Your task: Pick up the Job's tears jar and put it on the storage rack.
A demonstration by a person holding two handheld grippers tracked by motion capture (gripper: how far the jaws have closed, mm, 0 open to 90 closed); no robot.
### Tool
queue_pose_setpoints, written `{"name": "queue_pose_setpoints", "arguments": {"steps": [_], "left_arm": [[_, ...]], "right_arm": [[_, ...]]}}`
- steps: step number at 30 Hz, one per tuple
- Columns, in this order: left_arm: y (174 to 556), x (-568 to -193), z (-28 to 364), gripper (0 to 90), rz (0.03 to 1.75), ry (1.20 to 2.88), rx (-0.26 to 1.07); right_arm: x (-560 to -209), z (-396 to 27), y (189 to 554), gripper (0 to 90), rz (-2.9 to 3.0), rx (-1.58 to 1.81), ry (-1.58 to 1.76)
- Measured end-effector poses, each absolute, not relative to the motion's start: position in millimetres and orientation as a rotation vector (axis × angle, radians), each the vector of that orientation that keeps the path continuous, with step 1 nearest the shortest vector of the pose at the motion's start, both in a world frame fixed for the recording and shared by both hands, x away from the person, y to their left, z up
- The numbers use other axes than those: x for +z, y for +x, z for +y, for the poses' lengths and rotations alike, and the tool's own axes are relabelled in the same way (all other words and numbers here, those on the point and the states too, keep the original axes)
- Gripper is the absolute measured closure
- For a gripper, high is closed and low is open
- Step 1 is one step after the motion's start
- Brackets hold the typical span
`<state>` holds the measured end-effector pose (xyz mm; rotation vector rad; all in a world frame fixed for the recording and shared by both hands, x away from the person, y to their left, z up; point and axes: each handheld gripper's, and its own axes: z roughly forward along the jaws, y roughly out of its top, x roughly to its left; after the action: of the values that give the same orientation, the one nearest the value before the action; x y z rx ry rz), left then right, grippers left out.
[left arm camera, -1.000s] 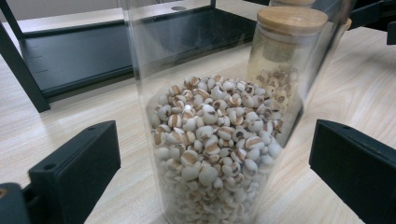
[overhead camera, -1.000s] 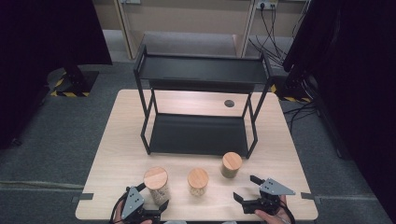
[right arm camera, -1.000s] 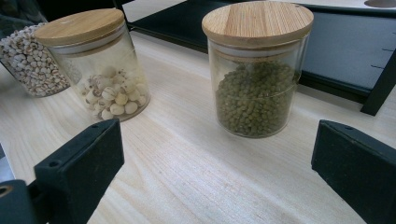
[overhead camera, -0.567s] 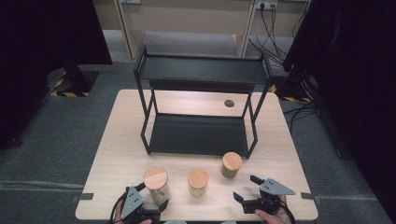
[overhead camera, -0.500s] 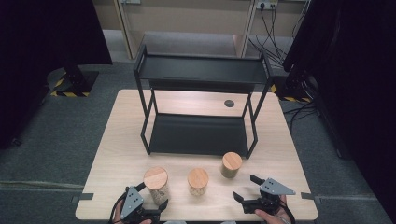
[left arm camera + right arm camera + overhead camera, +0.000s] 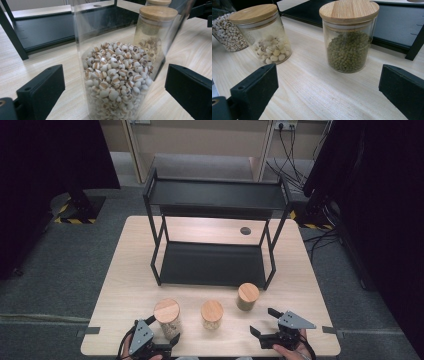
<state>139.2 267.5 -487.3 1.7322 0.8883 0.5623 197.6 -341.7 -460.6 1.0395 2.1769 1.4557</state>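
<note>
High view: a pale wooden desk stands on grey carpet, with dark curtains at both sides and cables along the back wall. A black two-tier rack sits at the desk's middle-back. In front of it stand three wood-lidded jars in a loose row: a tall jar at left, a short jar in the middle and a bean jar at right, just beside the rack's front leg. The left gripper lies low at the near edge, its fingers spread at the foot of the tall jar. The right gripper rests near the edge, hand beneath it, fingers spread and holding nothing, with the bean jar a little beyond it.

Left gripper view: the tall jar, about half full of pale grains, stands upright between the spread fingers, neither touching the glass. The short jar stands behind it.

Right gripper view: spread fingers frame bare wood; the bean jar of green beans and the short jar stand ahead, well apart.
</note>
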Motion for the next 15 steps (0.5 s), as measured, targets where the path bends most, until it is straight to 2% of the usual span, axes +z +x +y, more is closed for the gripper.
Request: {"name": "queue_pose_setpoints", "arguments": {"steps": [15], "left_arm": [[143.4, -484.8, 263.8, 2.3, 0.891, 1.724, 0.559]], "right_arm": [[-461.1, -341.4, 198.4, 2.8, 2.178, 1.458, 1.044]]}}
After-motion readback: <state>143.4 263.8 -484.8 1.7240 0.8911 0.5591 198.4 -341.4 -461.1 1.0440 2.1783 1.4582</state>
